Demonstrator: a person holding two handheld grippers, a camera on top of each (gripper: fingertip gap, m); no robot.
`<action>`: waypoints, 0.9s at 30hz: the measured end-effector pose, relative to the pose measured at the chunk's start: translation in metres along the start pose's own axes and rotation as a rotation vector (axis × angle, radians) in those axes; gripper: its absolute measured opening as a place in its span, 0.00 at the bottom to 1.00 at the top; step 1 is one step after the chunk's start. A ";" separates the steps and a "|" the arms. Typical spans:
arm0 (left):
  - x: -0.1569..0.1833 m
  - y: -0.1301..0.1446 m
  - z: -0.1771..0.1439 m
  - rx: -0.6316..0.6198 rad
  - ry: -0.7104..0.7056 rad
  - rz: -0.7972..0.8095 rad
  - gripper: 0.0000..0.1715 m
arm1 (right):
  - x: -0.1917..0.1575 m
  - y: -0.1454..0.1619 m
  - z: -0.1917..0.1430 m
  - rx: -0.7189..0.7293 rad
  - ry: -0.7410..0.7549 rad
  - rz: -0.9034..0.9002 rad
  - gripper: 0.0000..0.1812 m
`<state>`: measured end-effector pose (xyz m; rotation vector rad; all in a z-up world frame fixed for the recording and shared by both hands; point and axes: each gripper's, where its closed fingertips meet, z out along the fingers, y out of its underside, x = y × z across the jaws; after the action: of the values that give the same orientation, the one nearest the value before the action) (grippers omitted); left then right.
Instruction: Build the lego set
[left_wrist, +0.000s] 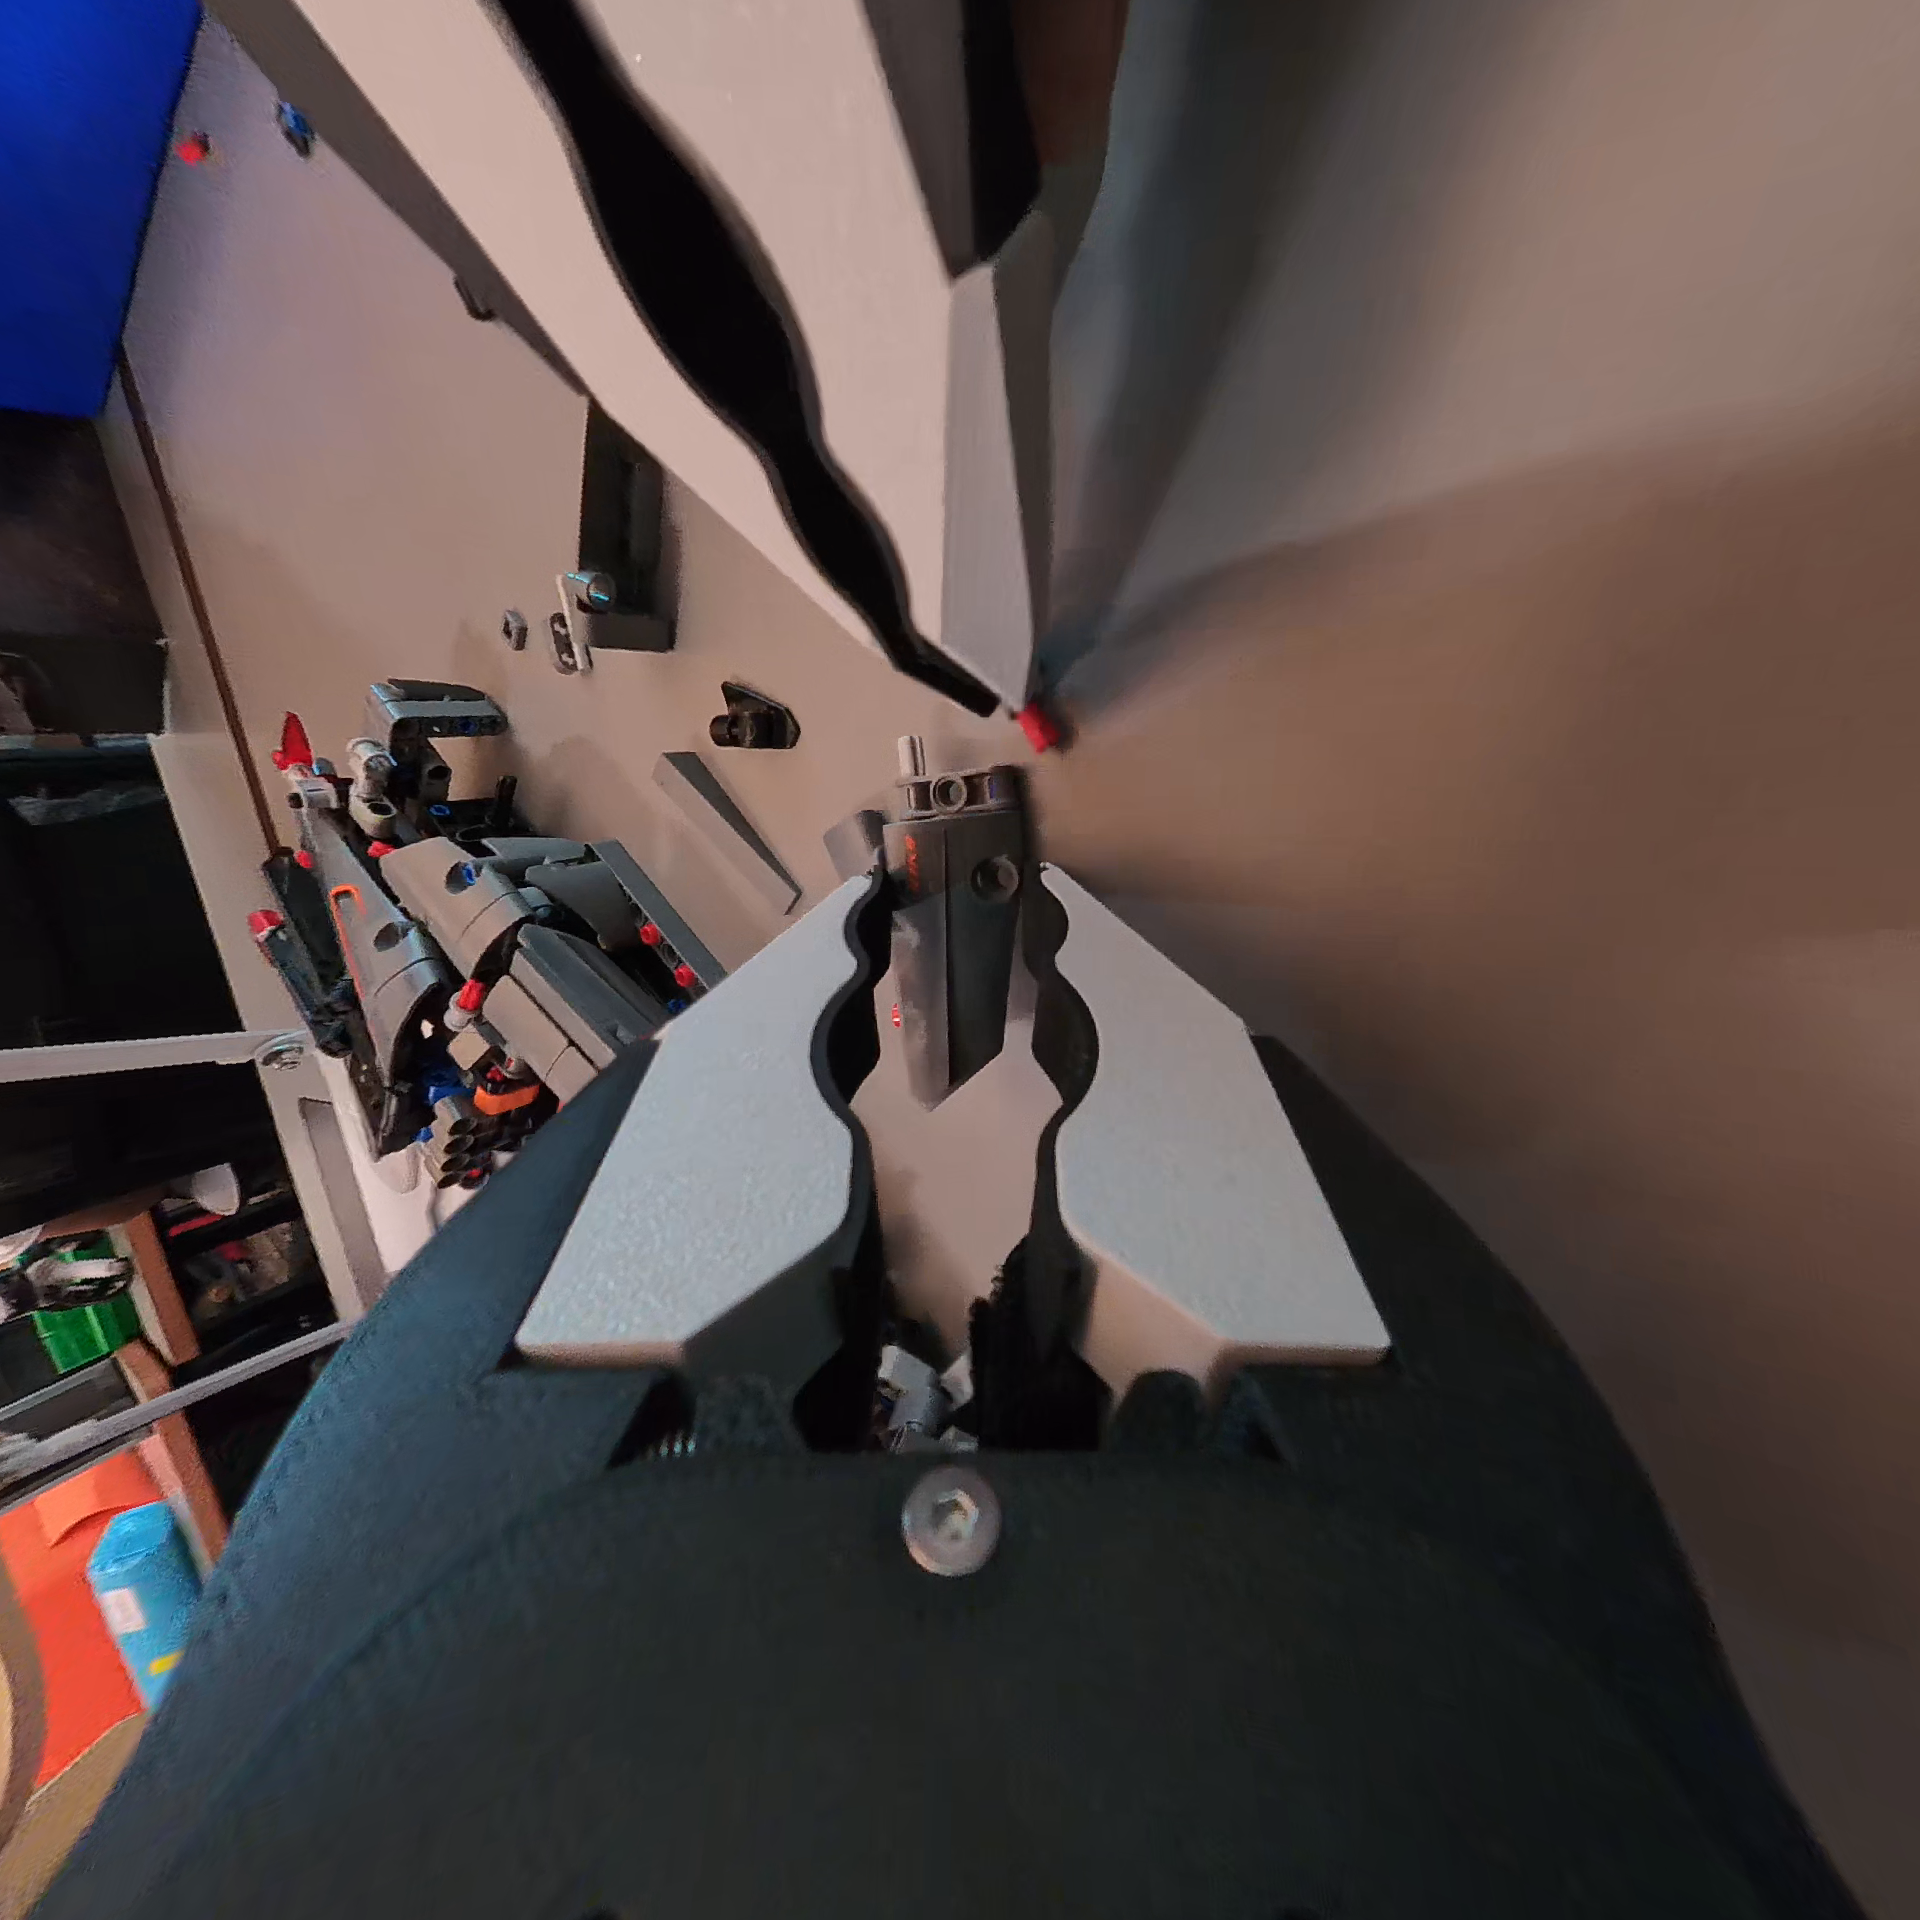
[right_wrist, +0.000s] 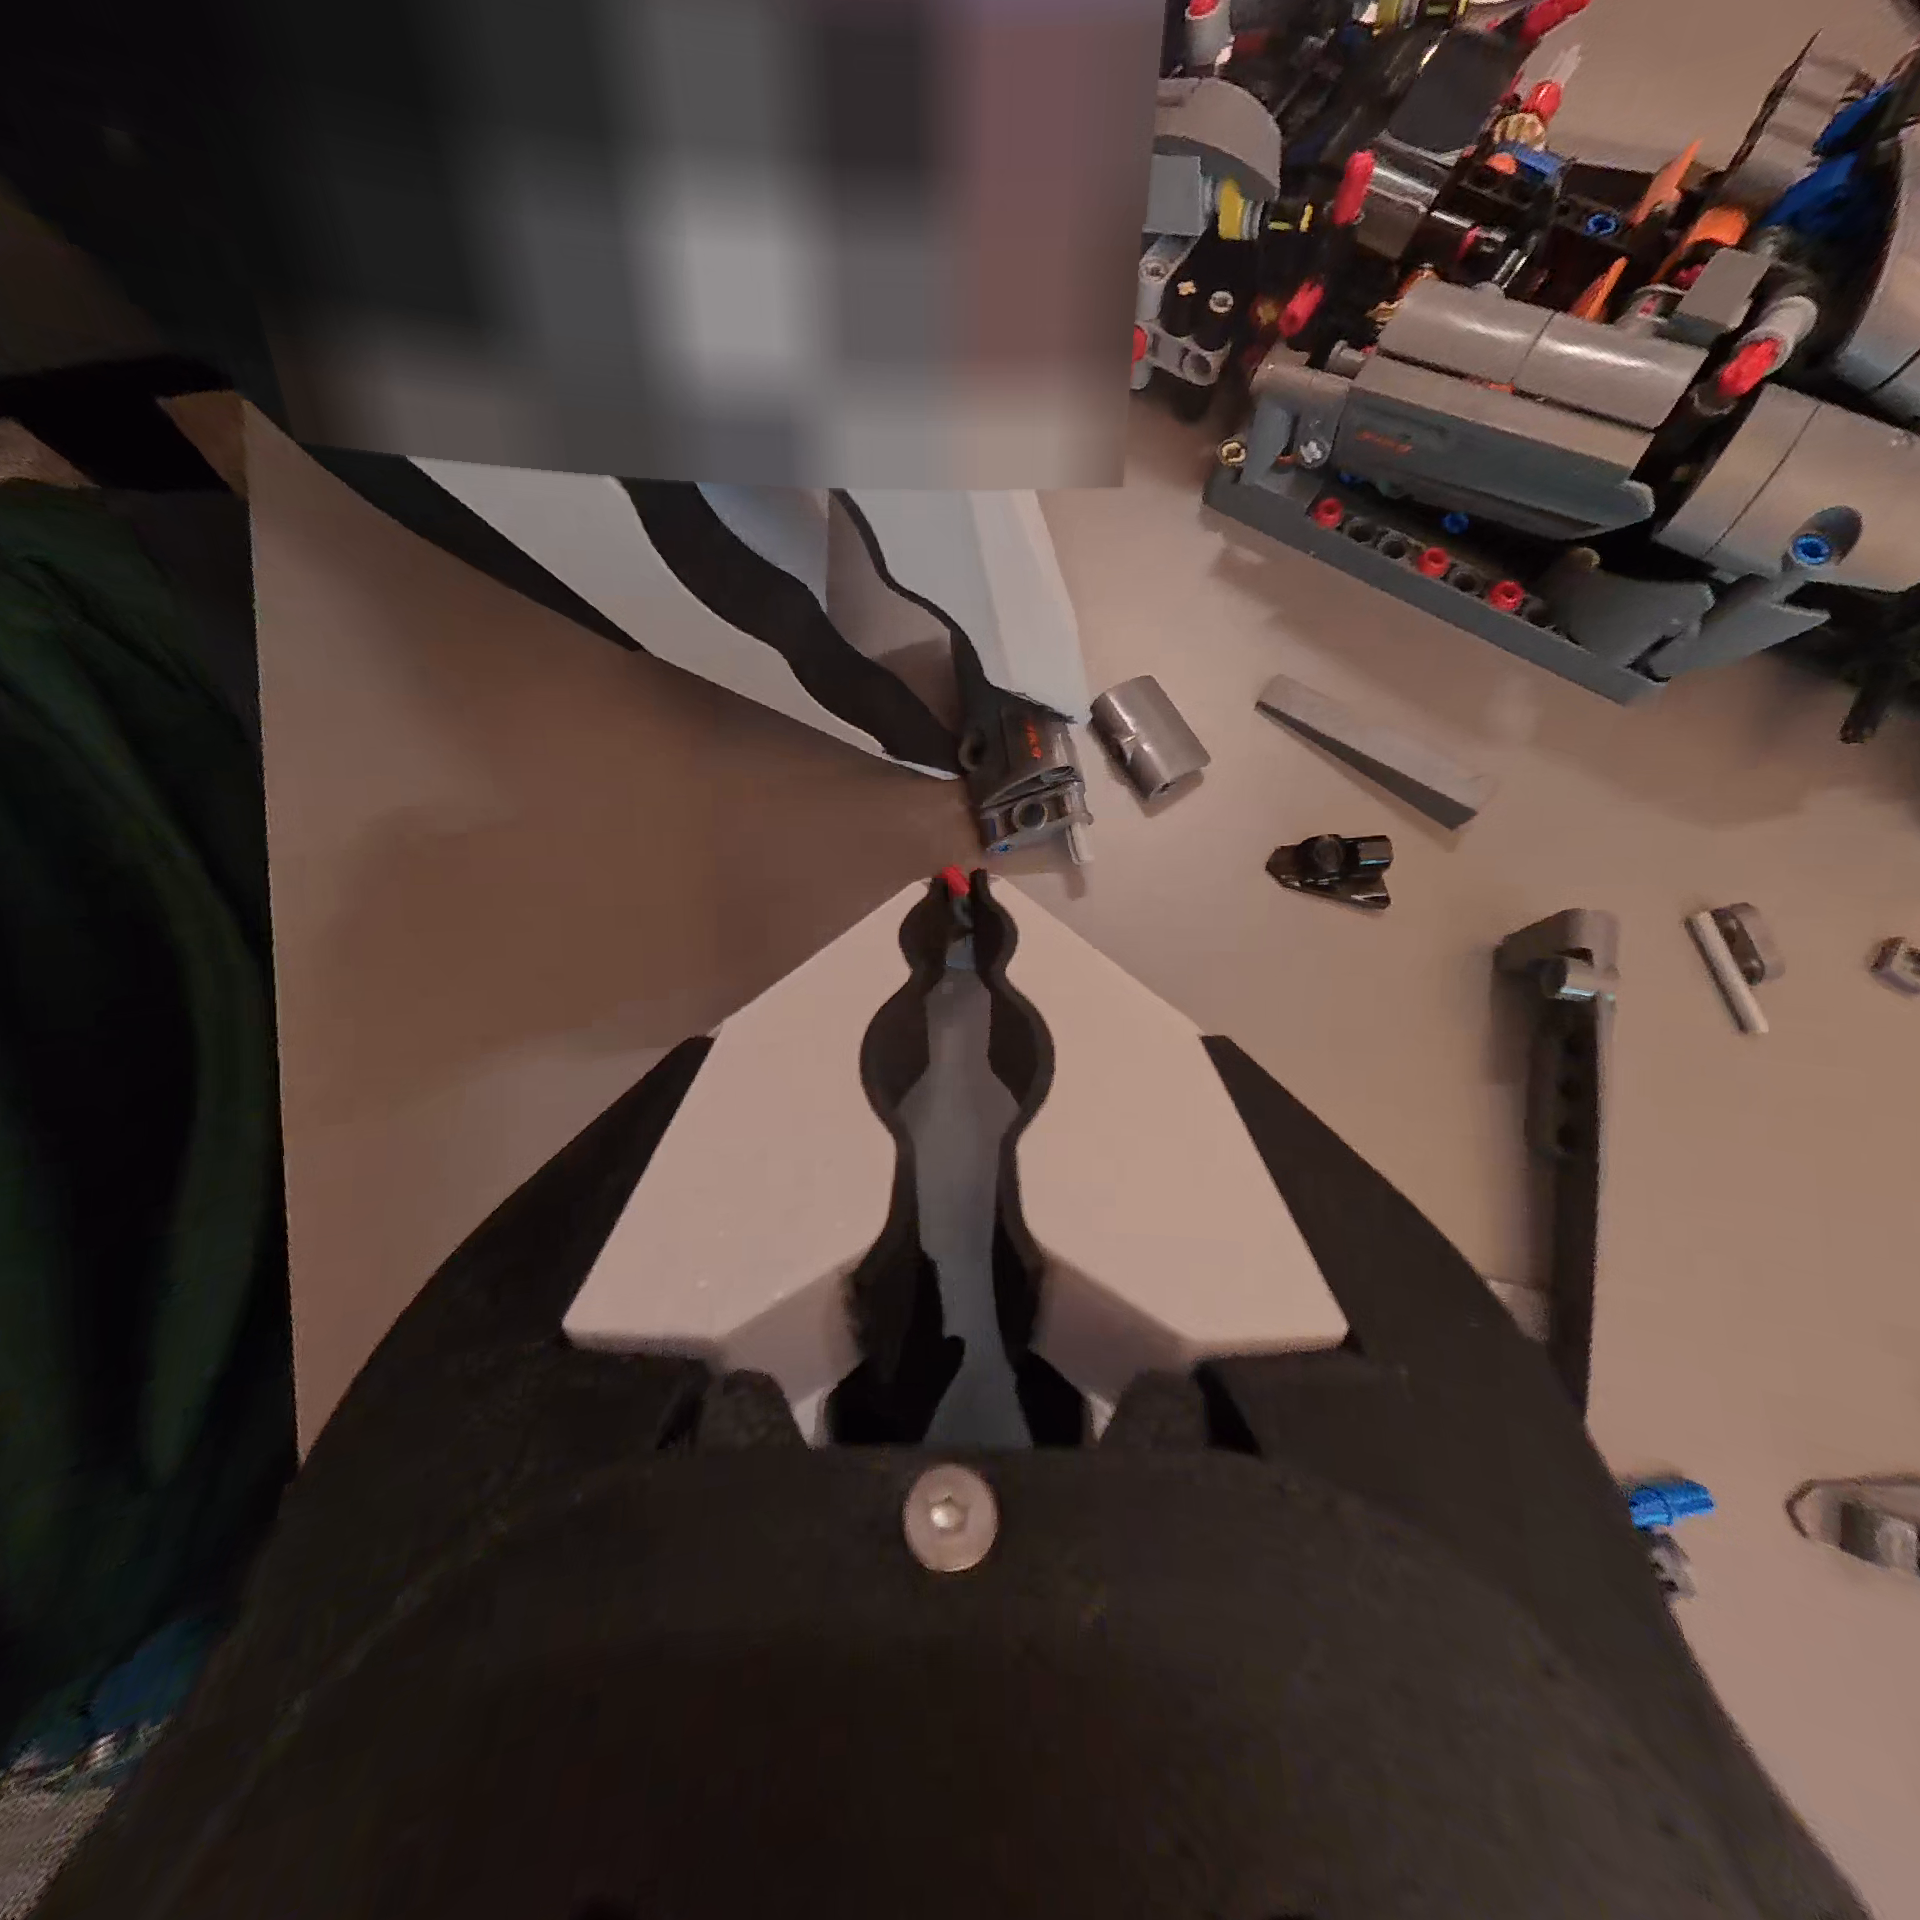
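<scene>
Left tool (left_wrist: 951, 883) clamped on dark panel piece (left_wrist: 961, 935); right tool (right_wrist: 961, 891) pinching red pin (right_wrist: 951, 885), just beside panel.

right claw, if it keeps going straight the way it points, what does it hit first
Most likely the dark panel sub-assembly held in the left claw. The right claw, shut on a small red pin, points at its grey connector end just ahead, though the gap's depth is unclear.
</scene>
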<state>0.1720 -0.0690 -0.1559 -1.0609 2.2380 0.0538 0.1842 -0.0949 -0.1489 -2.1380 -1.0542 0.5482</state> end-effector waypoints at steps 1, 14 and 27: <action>0.001 0.000 0.000 0.002 0.010 -0.004 0.13 | 0.000 0.001 -0.002 -0.006 0.005 -0.007 0.03; 0.007 0.008 -0.005 -0.009 0.140 -0.095 0.13 | -0.001 0.014 -0.002 -0.095 -0.066 -0.141 0.14; 0.009 0.008 -0.005 0.045 0.192 -0.155 0.13 | -0.021 0.014 0.000 -0.087 -0.158 -0.023 0.19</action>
<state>0.1598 -0.0709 -0.1591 -1.2565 2.3051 -0.1704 0.1790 -0.1181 -0.1582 -2.1826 -1.2076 0.6809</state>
